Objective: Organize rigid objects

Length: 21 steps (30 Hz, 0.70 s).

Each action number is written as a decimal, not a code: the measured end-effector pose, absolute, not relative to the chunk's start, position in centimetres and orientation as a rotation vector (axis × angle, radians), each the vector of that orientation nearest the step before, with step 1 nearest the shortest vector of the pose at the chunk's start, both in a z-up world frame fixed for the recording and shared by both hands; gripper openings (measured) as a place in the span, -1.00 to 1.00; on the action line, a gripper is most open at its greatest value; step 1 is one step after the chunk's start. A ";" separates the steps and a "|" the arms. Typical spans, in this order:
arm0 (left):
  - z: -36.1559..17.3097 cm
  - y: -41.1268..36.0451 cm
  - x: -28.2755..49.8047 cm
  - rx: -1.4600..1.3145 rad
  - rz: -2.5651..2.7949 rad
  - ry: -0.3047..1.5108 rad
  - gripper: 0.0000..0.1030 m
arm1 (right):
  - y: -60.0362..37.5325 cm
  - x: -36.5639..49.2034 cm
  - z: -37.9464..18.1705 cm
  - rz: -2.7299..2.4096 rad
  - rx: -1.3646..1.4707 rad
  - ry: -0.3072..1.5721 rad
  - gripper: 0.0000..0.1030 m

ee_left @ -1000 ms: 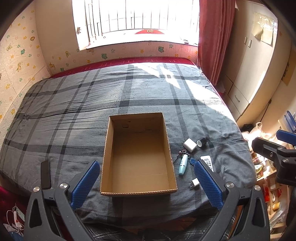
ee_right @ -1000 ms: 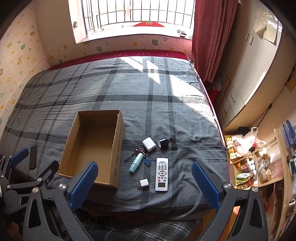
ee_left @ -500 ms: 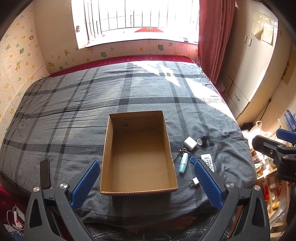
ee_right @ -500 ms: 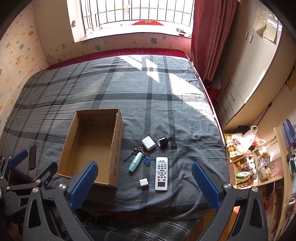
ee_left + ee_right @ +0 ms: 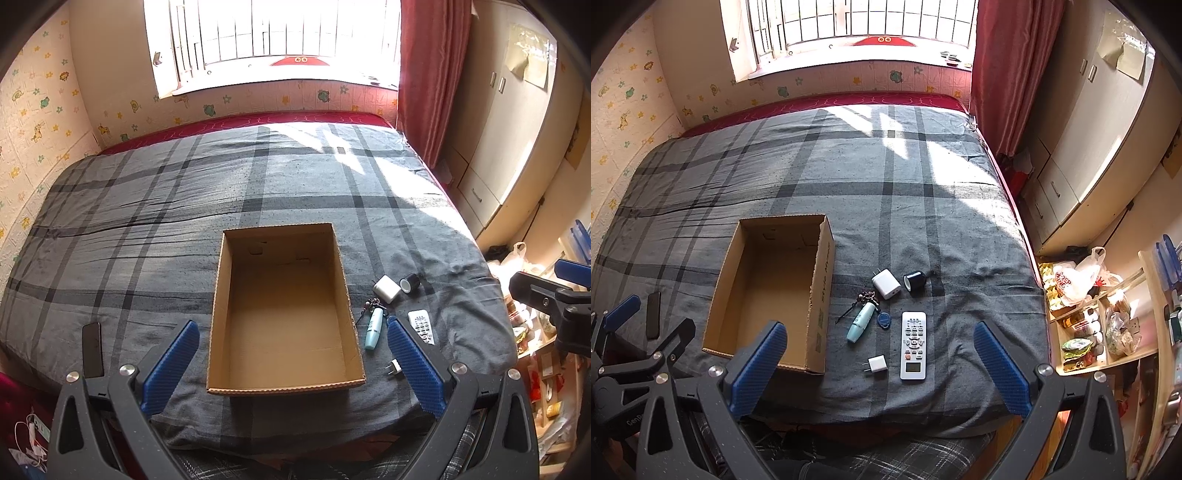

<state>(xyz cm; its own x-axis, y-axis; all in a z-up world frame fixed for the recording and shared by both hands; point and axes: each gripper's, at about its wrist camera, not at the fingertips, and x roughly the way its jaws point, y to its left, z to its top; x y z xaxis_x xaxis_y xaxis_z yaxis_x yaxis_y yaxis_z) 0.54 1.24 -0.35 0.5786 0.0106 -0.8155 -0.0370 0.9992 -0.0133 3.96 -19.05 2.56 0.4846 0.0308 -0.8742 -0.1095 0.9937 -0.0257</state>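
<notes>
An open, empty cardboard box (image 5: 218,314) (image 5: 822,280) lies on the plaid bed. To its right lie a white remote (image 5: 913,345) (image 5: 421,325), a teal tube on a keyring (image 5: 860,322) (image 5: 373,328), a blue key fob (image 5: 883,318), a large white charger (image 5: 885,283) (image 5: 386,289), a small white plug (image 5: 876,364) (image 5: 394,368) and a small dark cylinder (image 5: 913,279) (image 5: 409,283). My left gripper (image 5: 291,365) is open and empty above the box's near end. My right gripper (image 5: 879,365) is open and empty above the small items.
A black phone (image 5: 92,349) (image 5: 653,314) lies at the bed's near left edge. A wardrobe (image 5: 1089,147), a red curtain (image 5: 432,74) and cluttered shelves (image 5: 1100,332) stand to the right. A window (image 5: 273,33) is beyond the bed.
Both views have shifted slightly, so the box and items sit a little higher in frame. Nothing on the bed has moved; both grippers stay open.
</notes>
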 end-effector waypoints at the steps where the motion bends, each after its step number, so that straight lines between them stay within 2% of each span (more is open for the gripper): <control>1: -0.4 1.3 0.6 -0.029 0.029 0.954 1.00 | -19.0 4.1 2.6 0.085 -0.081 1.062 0.99; 21: -2.6 4.3 2.2 -0.023 0.043 0.957 1.00 | -19.1 6.1 0.8 0.077 -0.036 1.096 0.99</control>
